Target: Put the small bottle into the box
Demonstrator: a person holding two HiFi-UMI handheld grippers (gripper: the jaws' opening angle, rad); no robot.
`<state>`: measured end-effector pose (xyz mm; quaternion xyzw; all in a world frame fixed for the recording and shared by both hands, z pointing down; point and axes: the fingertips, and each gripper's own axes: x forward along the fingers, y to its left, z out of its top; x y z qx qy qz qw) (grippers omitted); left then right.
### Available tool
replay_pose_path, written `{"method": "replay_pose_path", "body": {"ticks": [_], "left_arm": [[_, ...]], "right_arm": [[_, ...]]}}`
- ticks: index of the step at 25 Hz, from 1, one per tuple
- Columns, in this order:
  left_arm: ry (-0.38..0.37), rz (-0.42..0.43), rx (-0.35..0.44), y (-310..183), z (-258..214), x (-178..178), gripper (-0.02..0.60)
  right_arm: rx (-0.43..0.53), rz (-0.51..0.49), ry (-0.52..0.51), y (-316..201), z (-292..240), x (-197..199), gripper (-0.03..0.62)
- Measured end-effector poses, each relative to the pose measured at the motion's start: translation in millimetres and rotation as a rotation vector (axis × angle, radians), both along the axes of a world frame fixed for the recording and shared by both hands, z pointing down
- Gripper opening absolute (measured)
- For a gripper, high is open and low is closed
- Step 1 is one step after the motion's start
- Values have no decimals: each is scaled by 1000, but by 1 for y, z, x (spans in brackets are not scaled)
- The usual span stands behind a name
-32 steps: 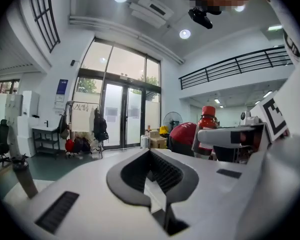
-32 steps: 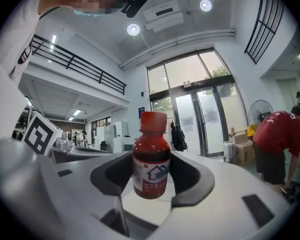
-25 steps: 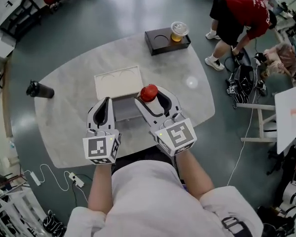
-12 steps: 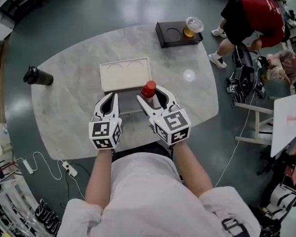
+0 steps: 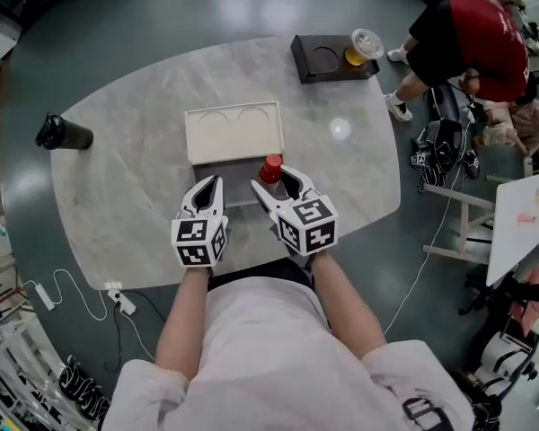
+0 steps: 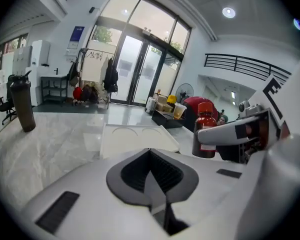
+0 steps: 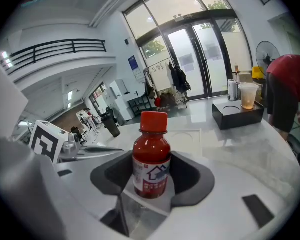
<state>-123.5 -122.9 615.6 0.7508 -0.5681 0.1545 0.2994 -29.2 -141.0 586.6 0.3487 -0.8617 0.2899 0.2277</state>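
Head view: right gripper point(image 5: 275, 180) jaws clamp small bottle point(image 5: 270, 168); left gripper point(image 5: 209, 185) seemingly closed.

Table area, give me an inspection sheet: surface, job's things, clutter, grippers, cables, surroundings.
Surface: grey marble table, mostly bare.
Job's things: small bottle, red, upright; white box open just ahead of it.
Clutter: black tray with a cup; dark flask at the left edge.
Grippers: left gripper shut, empty; right gripper shut on the small bottle.
Cables: power strip on the floor.
Surroundings: person in red bending beyond the table.
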Motion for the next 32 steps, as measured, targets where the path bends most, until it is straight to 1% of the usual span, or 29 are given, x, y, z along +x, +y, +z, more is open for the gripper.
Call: {"method": "replay_pose_path", "body": {"ticks": [5,10,14,24,32], "left_arm": [[-4,13,-38,3,15,-2,21],[-10,41,-74,3,29,-3,21],[-3,49,-95,4,38,-2,21],[9,80,-141,3,55,5,21],[11,76,-161,5,60,3,21]], "right_arm": [[-62,-7,46,3,27,-1,239],[-136,4,65,6,52,-2,238],[-176,1,85,10,69,-2,238],[-251,10,111,13,94,-2,238],[-293,17,141,15,108,0,239]]}}
